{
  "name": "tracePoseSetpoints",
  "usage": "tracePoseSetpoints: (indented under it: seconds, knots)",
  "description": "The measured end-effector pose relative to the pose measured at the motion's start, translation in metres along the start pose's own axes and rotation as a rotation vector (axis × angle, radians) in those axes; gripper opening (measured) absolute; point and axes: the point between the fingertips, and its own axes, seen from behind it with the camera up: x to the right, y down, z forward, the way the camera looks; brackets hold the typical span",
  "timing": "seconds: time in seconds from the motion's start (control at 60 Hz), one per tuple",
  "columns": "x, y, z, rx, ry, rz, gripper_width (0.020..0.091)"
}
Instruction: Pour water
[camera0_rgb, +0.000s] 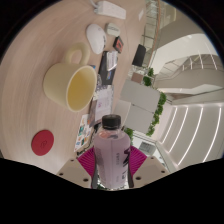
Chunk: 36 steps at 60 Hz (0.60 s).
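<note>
the bottle (112, 150), clamped by its body between the pink pads of the claw (112, 163) and lifted short of the yellow cup (74, 86) on the surface (40, 110), looks light, smooth and probably squeezable, so a mid-body hold suits.

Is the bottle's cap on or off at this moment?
On. The bottle, held between the pink pads of the gripper, shows a dark cap seated on its neck.

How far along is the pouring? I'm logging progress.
Done: the gripper is shut on the bottle, pink pads on both sides. In hand: the bottle is upright, cap on, short of the yellow cup. Left: reaching the cup and tipping; no water shows in it.
</note>
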Motion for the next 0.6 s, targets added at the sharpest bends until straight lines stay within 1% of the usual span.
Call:
tracePoseSetpoints:
  seconds: [0.067, 0.083, 0.1, 0.15, 0.167, 0.183, 0.217, 0.283, 0.367, 0.433, 0.45, 0.5, 0.55, 0.567, 0.583, 0.6]
  knots:
    - [-0.011, -0.015, 0.001, -0.004, -0.028, -0.167, 0.0408]
    - [-0.011, -0.014, -0.007, 0.000, -0.040, -0.211, 0.0409]
    - [-0.011, -0.017, 0.003, 0.005, -0.055, -0.241, 0.0409]
    - [-0.014, -0.022, 0.005, -0.009, -0.071, -0.302, 0.0408]
    - [-0.015, -0.024, 0.005, -0.011, -0.078, -0.313, 0.0396]
    - [-0.016, -0.026, 0.004, -0.010, -0.084, -0.322, 0.0408]
    - [-0.013, -0.025, -0.003, -0.010, -0.090, -0.343, 0.0410]
    - [-0.014, -0.028, 0.003, -0.006, -0.109, -0.359, 0.0410]
    - [-0.007, -0.029, 0.005, -0.010, -0.119, -0.290, 0.0412]
    - [0.007, -0.023, 0.010, -0.032, -0.112, -0.085, 0.0410]
    - [0.017, -0.019, 0.002, -0.035, -0.101, -0.026, 0.0412]
    - [0.036, -0.014, 0.009, -0.031, -0.097, 0.265, 0.0413]
    - [0.063, -0.005, 0.008, -0.016, -0.065, 0.608, 0.0417]
    - [0.063, -0.006, -0.006, -0.028, 0.009, 0.737, 0.0424]
    - [0.080, 0.002, 0.004, 0.005, -0.025, 0.817, 0.0431]
    - [0.086, 0.008, 0.004, 0.021, -0.020, 0.926, 0.0447]
